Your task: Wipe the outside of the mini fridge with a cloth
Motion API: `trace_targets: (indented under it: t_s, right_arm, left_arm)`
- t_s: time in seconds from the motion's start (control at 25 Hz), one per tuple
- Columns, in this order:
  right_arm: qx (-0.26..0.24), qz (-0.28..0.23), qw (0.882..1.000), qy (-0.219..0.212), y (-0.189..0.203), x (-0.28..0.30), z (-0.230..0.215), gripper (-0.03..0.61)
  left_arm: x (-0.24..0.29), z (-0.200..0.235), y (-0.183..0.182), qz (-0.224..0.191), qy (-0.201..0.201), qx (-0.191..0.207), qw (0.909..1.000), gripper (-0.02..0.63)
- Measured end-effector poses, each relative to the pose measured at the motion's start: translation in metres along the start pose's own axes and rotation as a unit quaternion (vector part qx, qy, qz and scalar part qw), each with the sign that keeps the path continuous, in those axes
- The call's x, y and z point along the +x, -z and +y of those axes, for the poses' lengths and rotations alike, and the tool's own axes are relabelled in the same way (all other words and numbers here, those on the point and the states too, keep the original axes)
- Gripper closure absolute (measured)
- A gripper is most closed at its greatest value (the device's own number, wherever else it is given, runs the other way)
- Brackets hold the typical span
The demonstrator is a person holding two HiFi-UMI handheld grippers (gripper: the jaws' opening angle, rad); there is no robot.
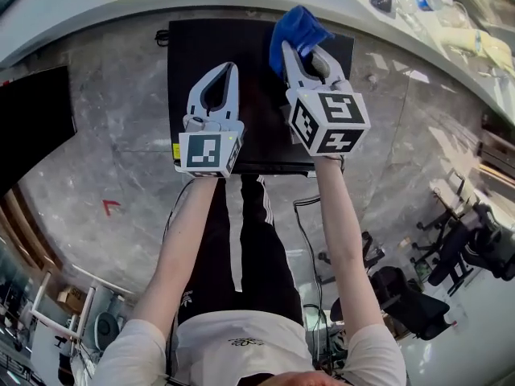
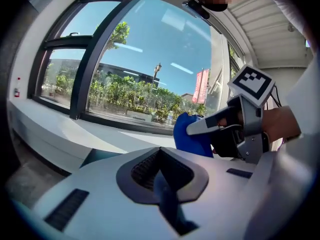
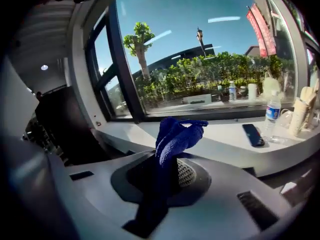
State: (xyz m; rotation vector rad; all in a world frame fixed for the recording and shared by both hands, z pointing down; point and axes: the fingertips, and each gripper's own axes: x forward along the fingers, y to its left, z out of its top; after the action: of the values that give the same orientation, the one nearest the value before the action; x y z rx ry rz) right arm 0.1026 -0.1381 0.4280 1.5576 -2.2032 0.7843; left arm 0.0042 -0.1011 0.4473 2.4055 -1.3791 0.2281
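From above in the head view, the black mini fridge (image 1: pixel 193 55) stands against the curved window ledge, and both grippers hover over its top. My right gripper (image 1: pixel 299 51) is shut on a blue cloth (image 1: pixel 296 24), which bunches up past the jaw tips near the fridge's back right corner. In the right gripper view the cloth (image 3: pixel 175 134) sticks up from between the jaws of the right gripper (image 3: pixel 167 156). My left gripper (image 1: pixel 232 67) is shut with nothing in it, over the middle of the fridge top. The left gripper view shows the right gripper (image 2: pixel 195 129) and the cloth (image 2: pixel 192 136) just to its right.
A white ledge (image 3: pixel 220 139) runs under the window, with a phone (image 3: pixel 253 134) and a water bottle (image 3: pixel 272 115) on it. A dark panel (image 1: pixel 32 127) stands at the left. Office chairs (image 1: pixel 459 248) and a cable (image 1: pixel 310 240) are on the marble floor at the right.
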Motion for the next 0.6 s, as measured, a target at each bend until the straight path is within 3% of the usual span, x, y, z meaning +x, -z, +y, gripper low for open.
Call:
trace_targets:
  t_s: [0.2,0.44,0.6]
  right_arm:
    - [-0.002,0.005,0.996,-0.084,-0.005,0.033,0.095,0.517]
    - [0.019,0.03,0.991,-0.129,0.011,0.076,0.171,0.517]
    - [0.048,0.057,0.987,-0.142,0.029,0.104,0.196,0.517]
  left_arm:
    - [-0.028,0.05,-0.007,-0.005,-0.037,-0.001,0.9993,0.611]
    - [-0.058,0.118,-0.016,-0.012,-0.075,0.005,0.9971,0.611]
    - [-0.072,0.148,-0.014,-0.013,-0.093,-0.003,0.9956,0.611]
